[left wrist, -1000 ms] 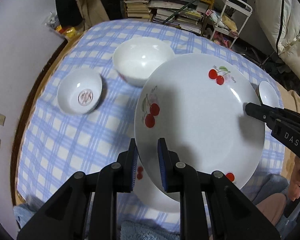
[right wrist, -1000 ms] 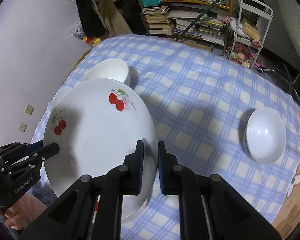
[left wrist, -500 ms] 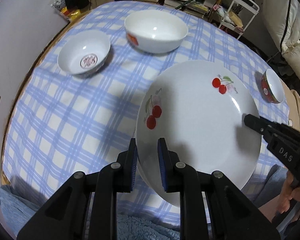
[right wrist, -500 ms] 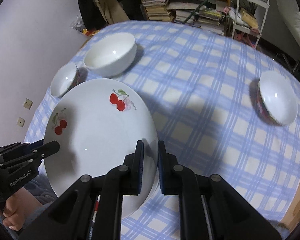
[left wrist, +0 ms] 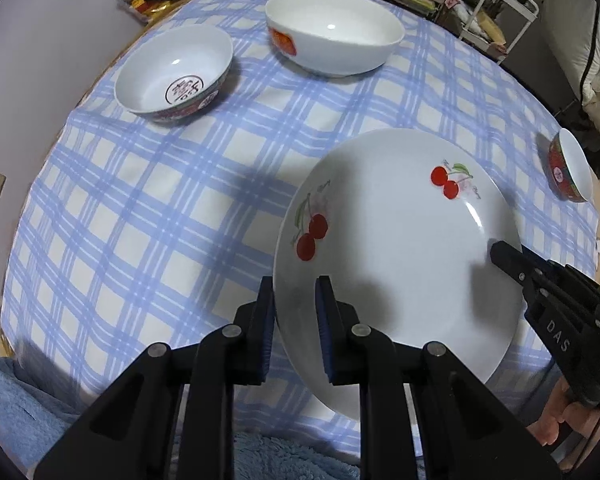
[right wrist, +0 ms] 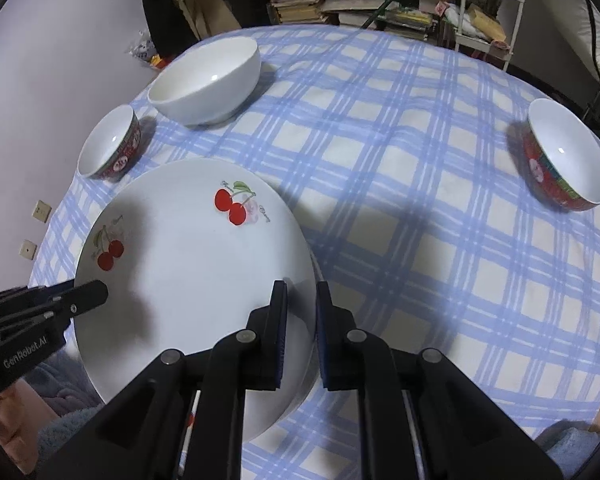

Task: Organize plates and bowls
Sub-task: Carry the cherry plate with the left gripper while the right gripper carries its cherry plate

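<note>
A large white plate with red cherries (left wrist: 396, 256) is held between both grippers just above the near part of the table. My left gripper (left wrist: 294, 312) is shut on its left rim. My right gripper (right wrist: 300, 320) is shut on its right rim; the plate also shows in the right wrist view (right wrist: 192, 276). A big white bowl (left wrist: 334, 32) stands at the back. A small red-sided bowl with a seal mark inside (left wrist: 176, 74) stands left of it. Another small red bowl (right wrist: 564, 156) stands at the right.
The round table has a blue checked cloth (left wrist: 160, 208). A blue fluffy towel (left wrist: 24, 412) hangs at the near edge. Shelves with books (right wrist: 364, 4) and a white trolley (right wrist: 492, 12) stand beyond the far edge. The wall (right wrist: 52, 60) is at the left.
Both grippers have carried the plate lower and nearer the table's front. A second cherry plate seen under it a second ago is out of view. The bowls have not moved.
</note>
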`<state>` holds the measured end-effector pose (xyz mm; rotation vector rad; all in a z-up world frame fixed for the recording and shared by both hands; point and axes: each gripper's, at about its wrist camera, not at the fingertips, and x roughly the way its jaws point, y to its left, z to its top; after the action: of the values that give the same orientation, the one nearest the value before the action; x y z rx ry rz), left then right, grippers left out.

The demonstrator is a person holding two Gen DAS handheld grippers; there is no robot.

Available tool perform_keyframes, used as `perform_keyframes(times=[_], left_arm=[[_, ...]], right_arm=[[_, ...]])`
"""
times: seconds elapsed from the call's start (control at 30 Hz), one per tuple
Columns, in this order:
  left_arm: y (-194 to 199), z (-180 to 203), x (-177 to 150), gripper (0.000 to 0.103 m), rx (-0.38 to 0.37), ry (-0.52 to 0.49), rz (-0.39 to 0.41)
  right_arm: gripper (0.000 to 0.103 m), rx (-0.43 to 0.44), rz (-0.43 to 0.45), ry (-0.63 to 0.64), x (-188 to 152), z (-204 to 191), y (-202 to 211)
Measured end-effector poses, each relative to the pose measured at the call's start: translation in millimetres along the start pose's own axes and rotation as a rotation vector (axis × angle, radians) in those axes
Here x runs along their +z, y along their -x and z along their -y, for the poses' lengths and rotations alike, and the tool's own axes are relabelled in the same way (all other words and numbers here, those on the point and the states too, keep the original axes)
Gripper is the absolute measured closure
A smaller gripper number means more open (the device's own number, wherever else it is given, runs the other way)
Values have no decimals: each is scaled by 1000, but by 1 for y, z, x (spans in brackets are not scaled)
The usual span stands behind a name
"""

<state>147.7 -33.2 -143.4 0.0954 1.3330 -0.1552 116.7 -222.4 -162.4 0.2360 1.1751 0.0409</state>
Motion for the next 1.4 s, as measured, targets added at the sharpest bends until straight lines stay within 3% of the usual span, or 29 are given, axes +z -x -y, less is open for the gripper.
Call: perform_keyframes(times=[0.37,0.57,0.83,1.13,1.4], left_arm=[[-16,-3,3,84,35,11,-32],[-19,-4,5,84,13,9,-38],[-19,12,-1,84,15,-53,-28],[-25,7,-2,84,72,-22,-50],[-16,5,-9,84,105,-22,-37]], right_arm=[[89,-74,36,63,0,-15,-10],[89,-59,56,40,-3,-10,-7],[89,-103,100,39,-9,-7,7],[89,-88,139,8,-10,-4,16],[88,-54,120,-80,-15,16,16]])
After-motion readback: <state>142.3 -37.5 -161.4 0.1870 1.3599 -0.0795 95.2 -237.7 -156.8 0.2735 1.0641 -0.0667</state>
